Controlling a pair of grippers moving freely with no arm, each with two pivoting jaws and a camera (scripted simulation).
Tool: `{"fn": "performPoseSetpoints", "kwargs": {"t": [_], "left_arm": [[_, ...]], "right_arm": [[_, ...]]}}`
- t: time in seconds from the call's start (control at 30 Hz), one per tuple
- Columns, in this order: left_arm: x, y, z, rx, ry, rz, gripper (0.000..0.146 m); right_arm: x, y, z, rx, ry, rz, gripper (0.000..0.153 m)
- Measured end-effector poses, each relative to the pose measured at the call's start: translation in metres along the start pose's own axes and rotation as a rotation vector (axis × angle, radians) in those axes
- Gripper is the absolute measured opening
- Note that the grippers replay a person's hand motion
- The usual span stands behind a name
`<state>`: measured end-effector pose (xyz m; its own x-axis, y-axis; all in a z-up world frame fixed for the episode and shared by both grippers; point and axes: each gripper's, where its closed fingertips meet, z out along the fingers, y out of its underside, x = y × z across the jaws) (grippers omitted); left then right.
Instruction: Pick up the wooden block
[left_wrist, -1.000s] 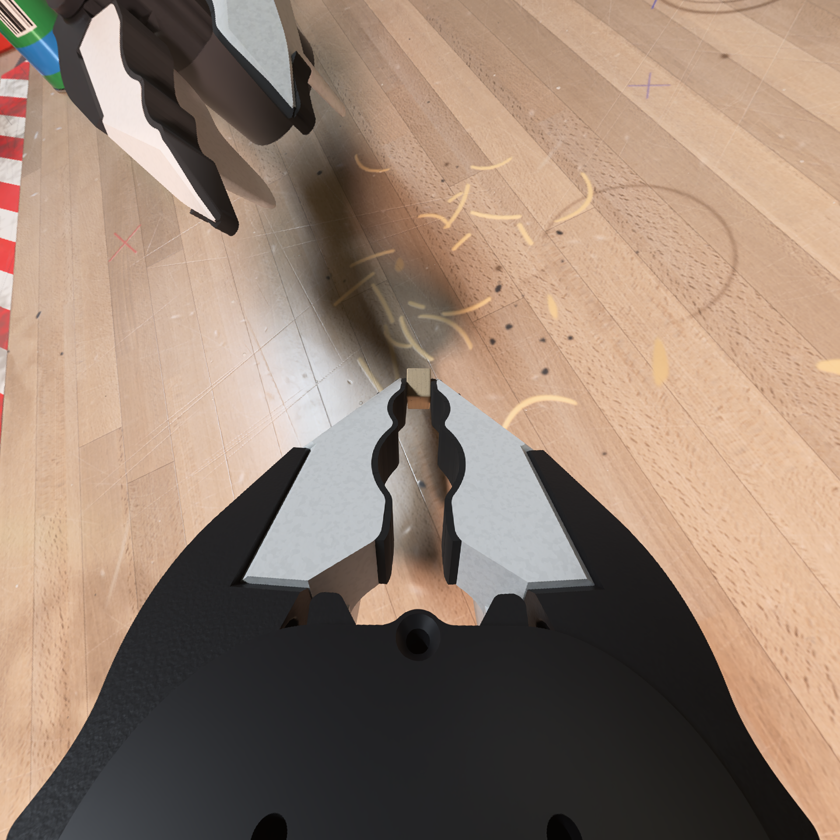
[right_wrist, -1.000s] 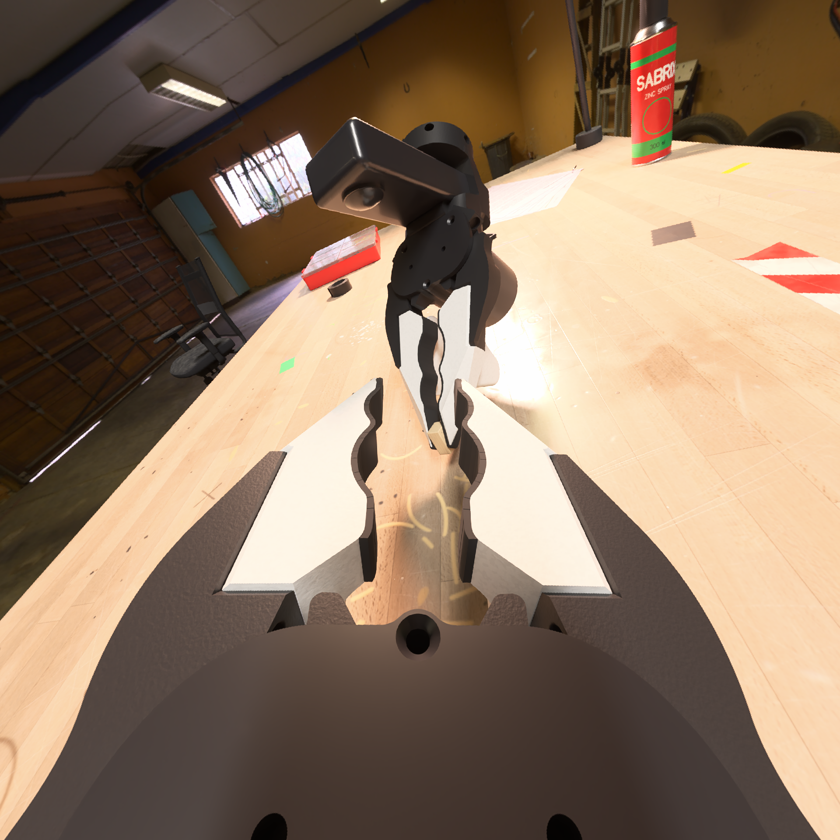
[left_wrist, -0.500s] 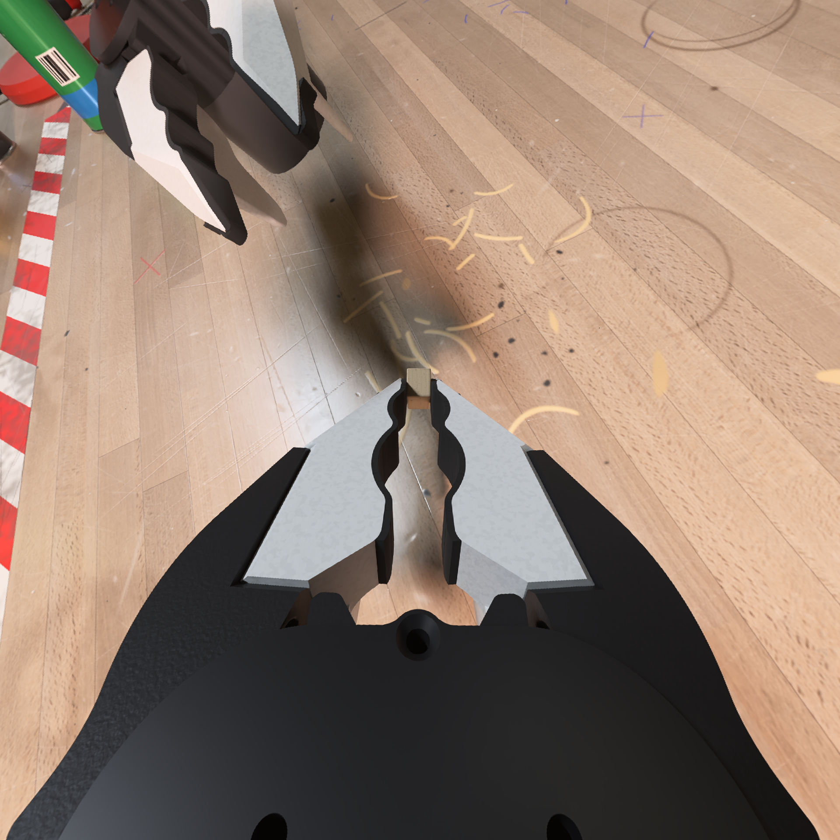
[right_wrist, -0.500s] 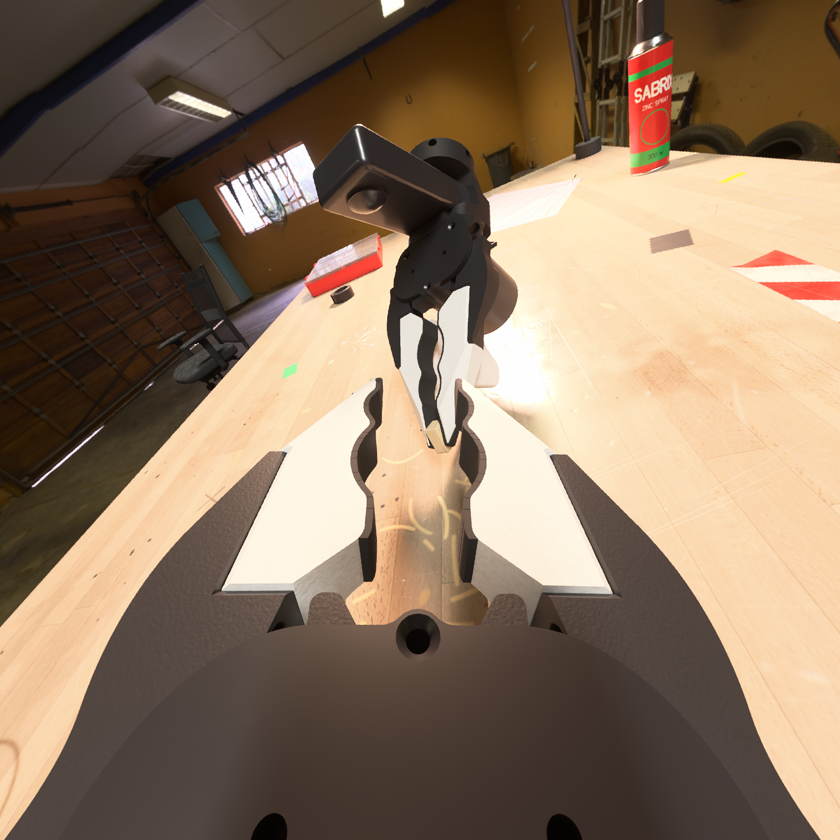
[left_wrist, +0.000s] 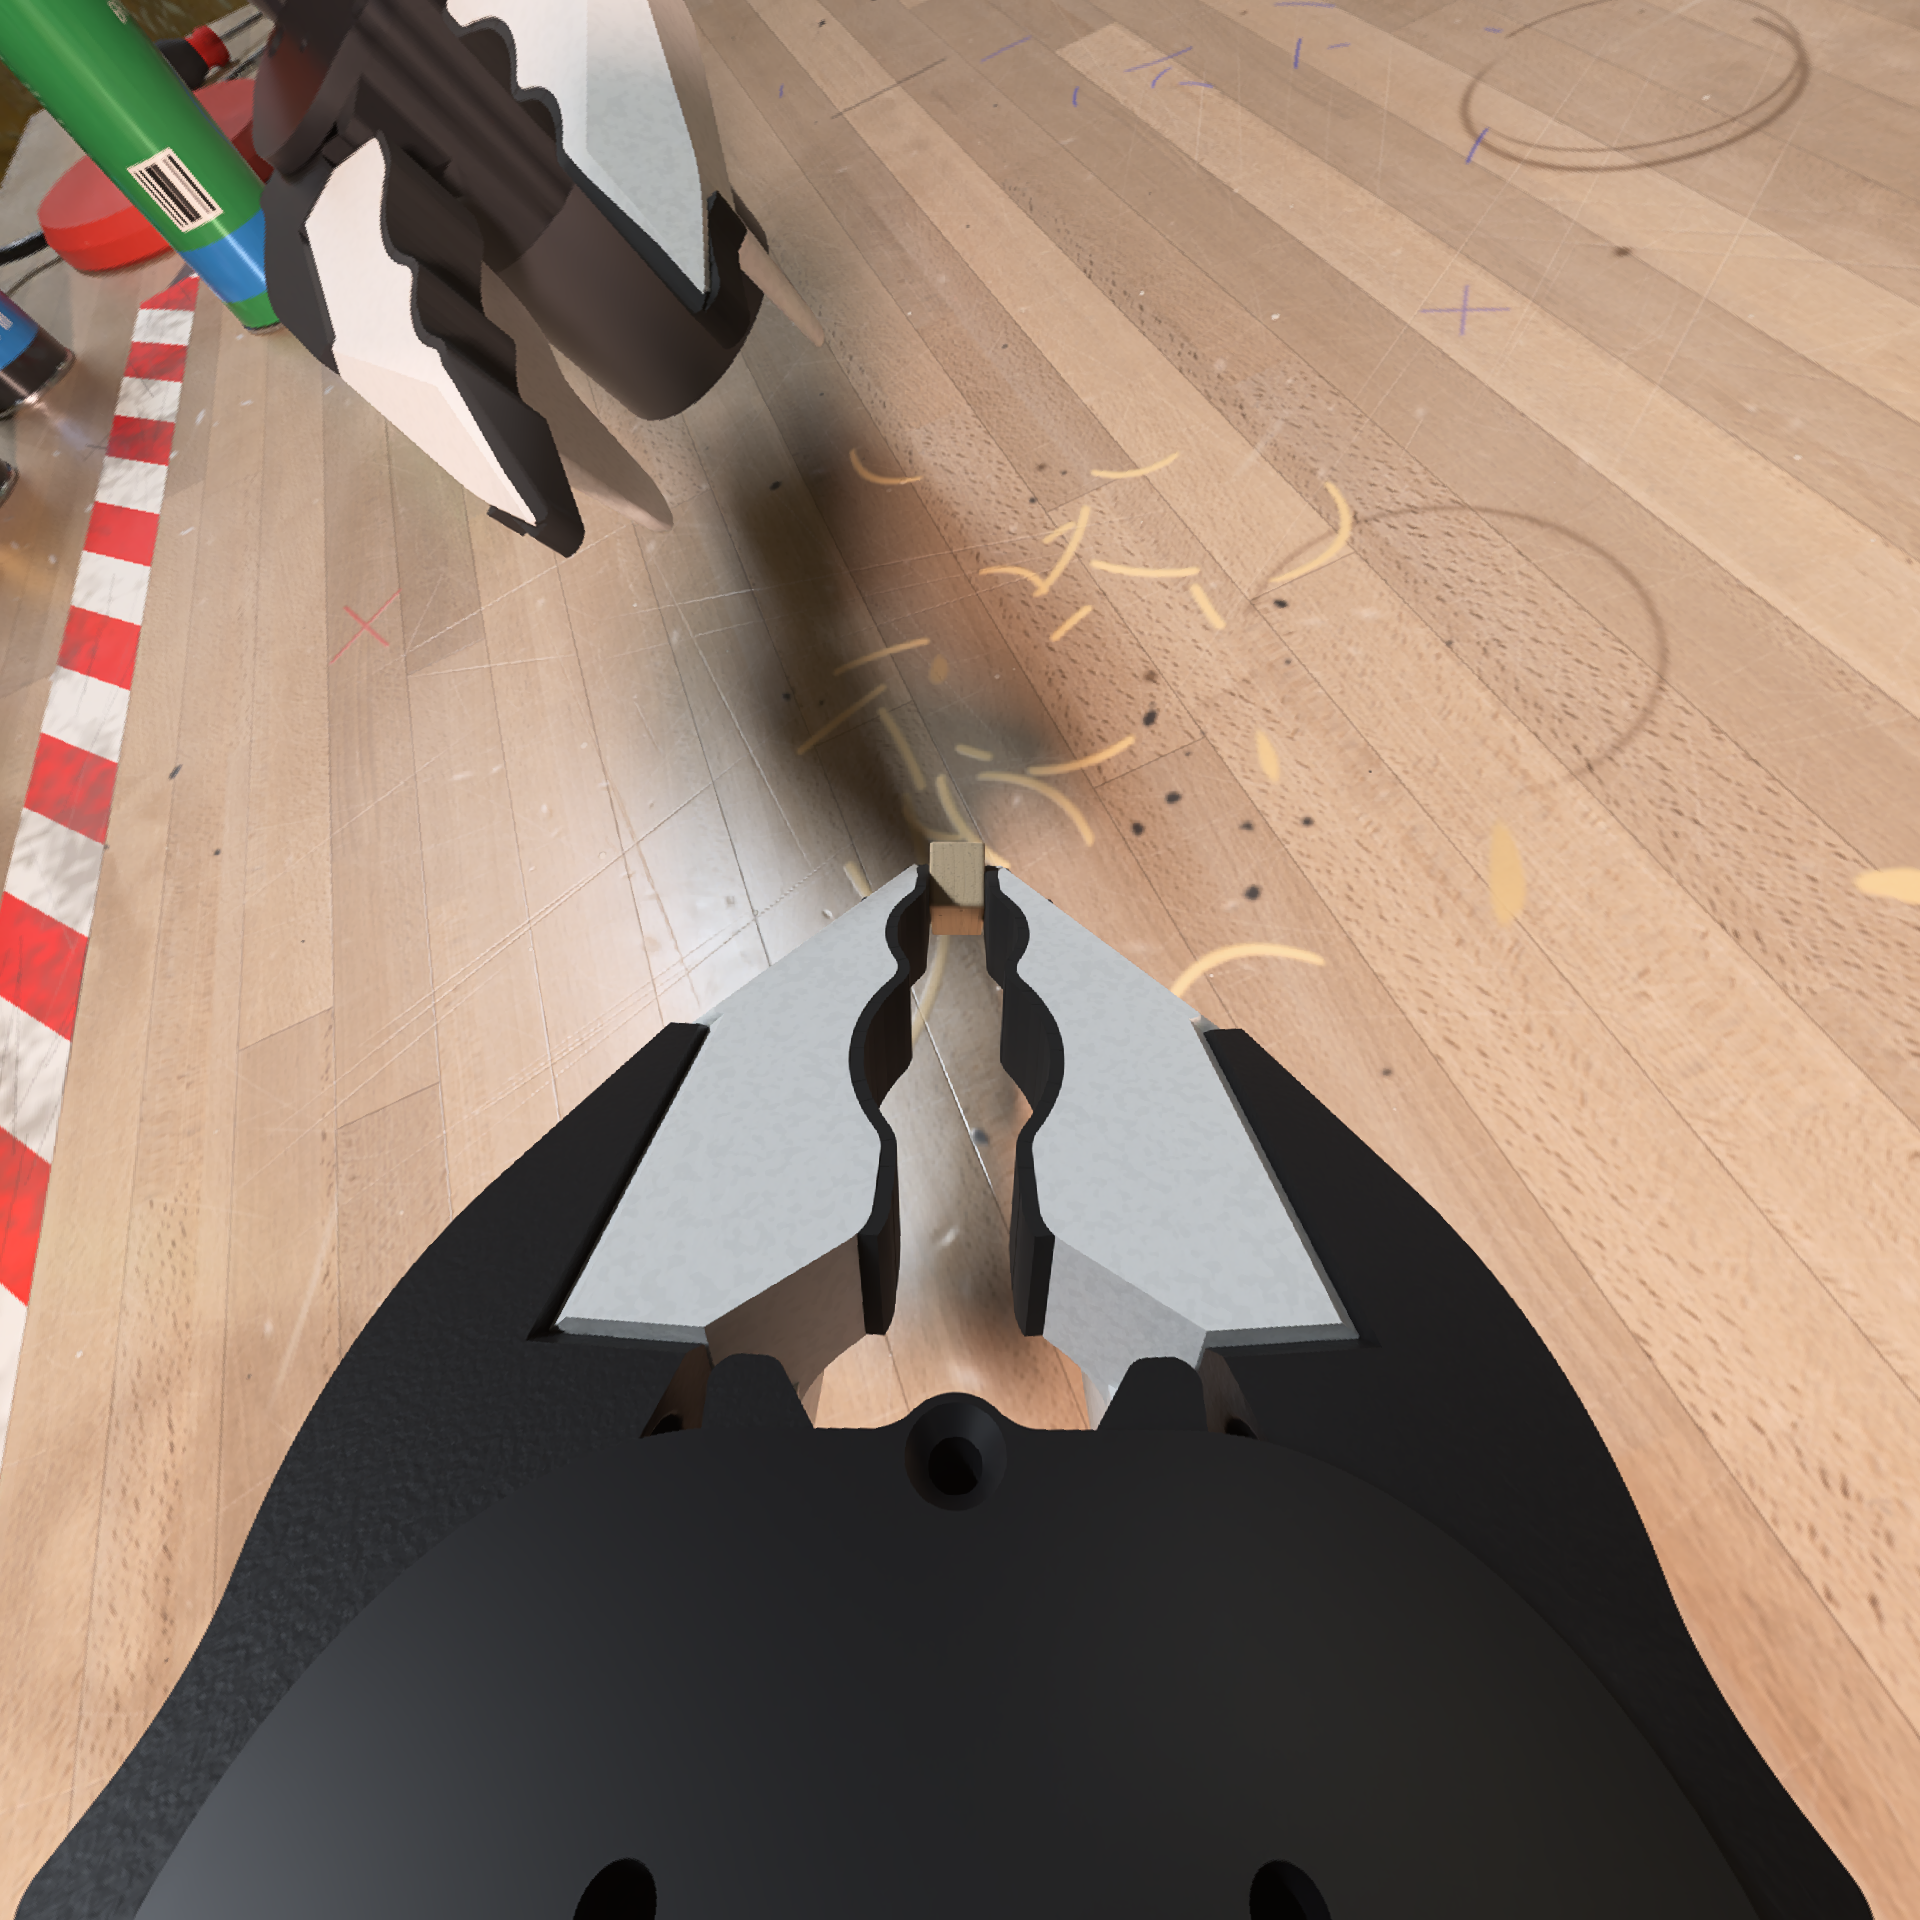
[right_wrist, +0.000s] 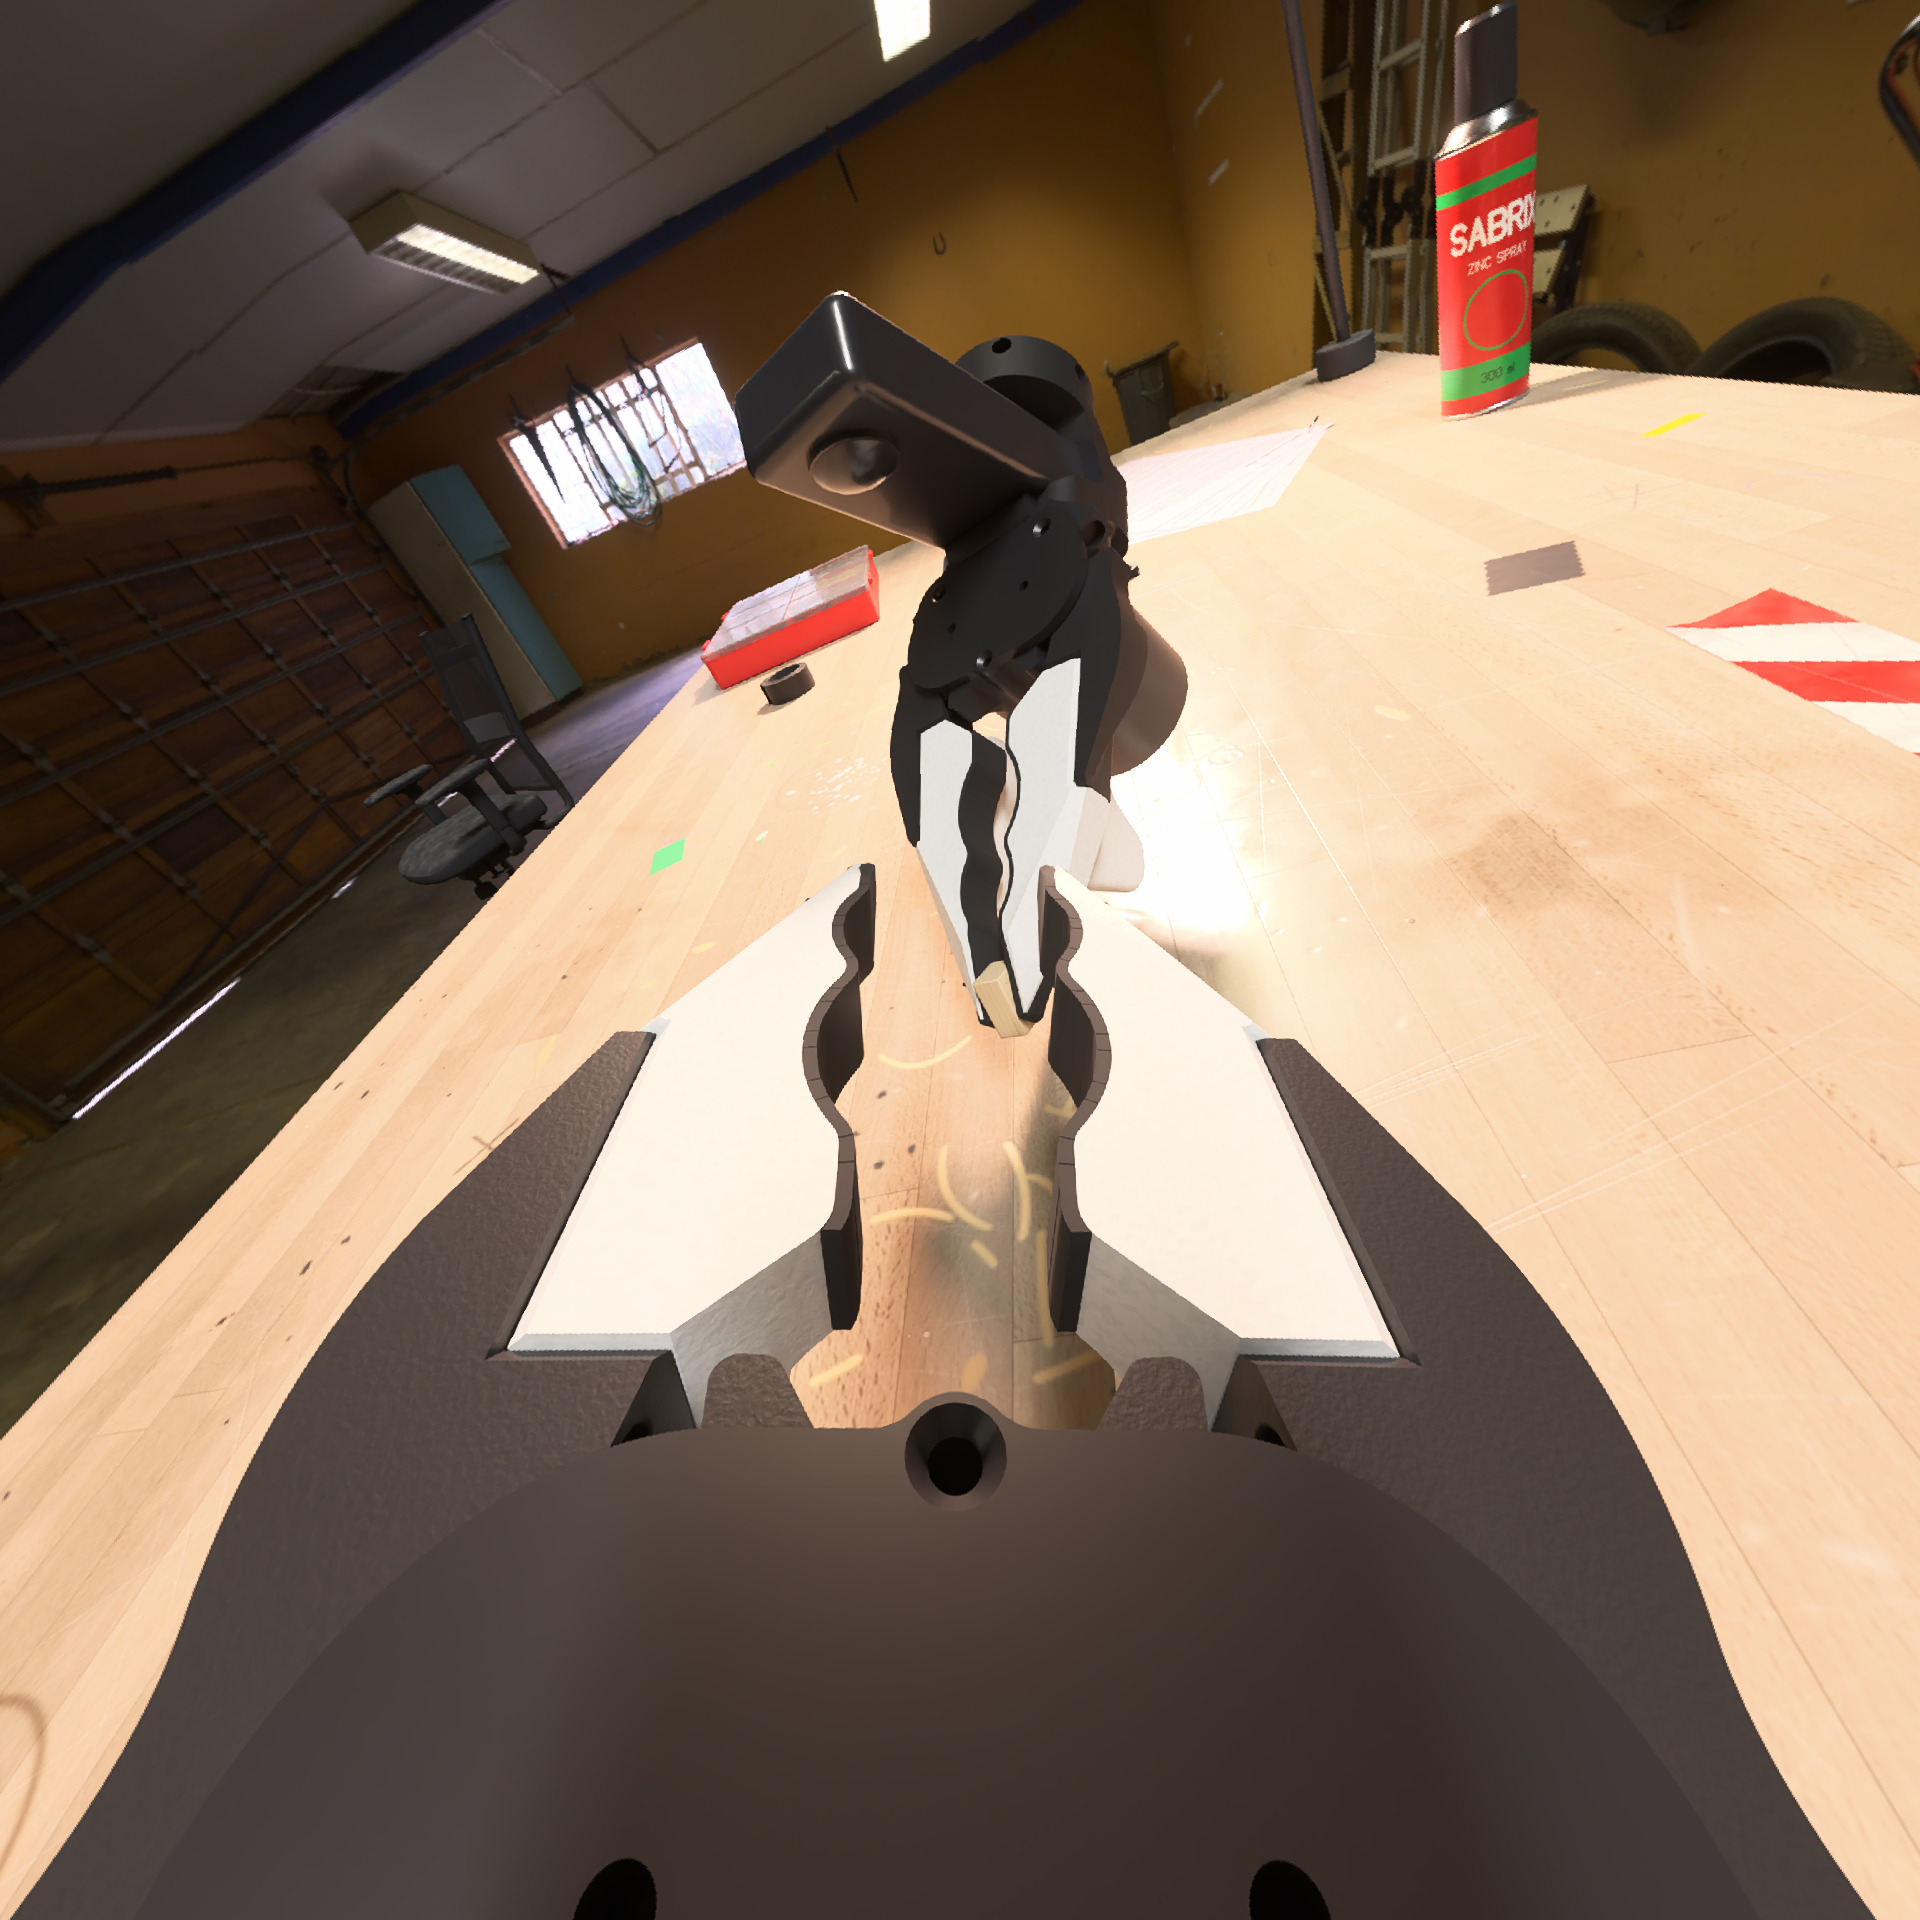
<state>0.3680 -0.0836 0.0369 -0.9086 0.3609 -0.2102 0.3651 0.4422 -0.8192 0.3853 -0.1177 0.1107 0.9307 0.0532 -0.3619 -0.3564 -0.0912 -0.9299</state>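
Left wrist view, nearest first: the left hand-held gripper (left_wrist: 958, 894) is clamped on the block (left_wrist: 957, 878), a small pale cube pinched at the very fingertips at frame centre, its far end projecting past them. Compared with a second ago the grip is unchanged, but the surface (left_wrist: 1455, 1143) beneath has dropped away: the shavings (left_wrist: 1039, 675) and the dark shadow now sit farther below the tips, and more of the striped tape (left_wrist: 94, 644) at the left edge has come into view. The right wrist view confirms it: the block (right_wrist: 1000, 1000) hangs at centre frame, visibly clear of the surface, with a gap beneath. Judgement: the lift is under way and the pick is essentially achieved; the hold is shallow, so slip is the remaining risk. Farther off, the right hand-held gripper (right_wrist: 958, 925) stands open and empty, low near the surface, appearing in the upper left of the left view. A spray can (right_wrist: 1486, 260) stands beyond, upper right.
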Motion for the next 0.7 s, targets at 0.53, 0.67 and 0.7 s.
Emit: {"fn": "performPoseSetpoints", "kwargs": {"t": [0.53, 0.67, 0.7], "left_arm": [[0.0003, -0.0015, -0.0002, 0.008, 0.003, -0.009, 0.009], [0.0006, -0.0028, -0.0011, 0.020, 0.007, -0.018, 0.009], [0.0008, -0.0027, -0.0012, 0.019, 0.008, -0.018, 0.009]], "right_arm": [[-0.0001, -0.0004, -0.0004, 0.003, 0.000, 0.000, 0.031], [-0.0007, -0.0014, -0.0004, 0.008, 0.002, -0.002, 0.031], [-0.0011, -0.0016, -0.0003, 0.009, 0.001, -0.003, 0.031]]}}
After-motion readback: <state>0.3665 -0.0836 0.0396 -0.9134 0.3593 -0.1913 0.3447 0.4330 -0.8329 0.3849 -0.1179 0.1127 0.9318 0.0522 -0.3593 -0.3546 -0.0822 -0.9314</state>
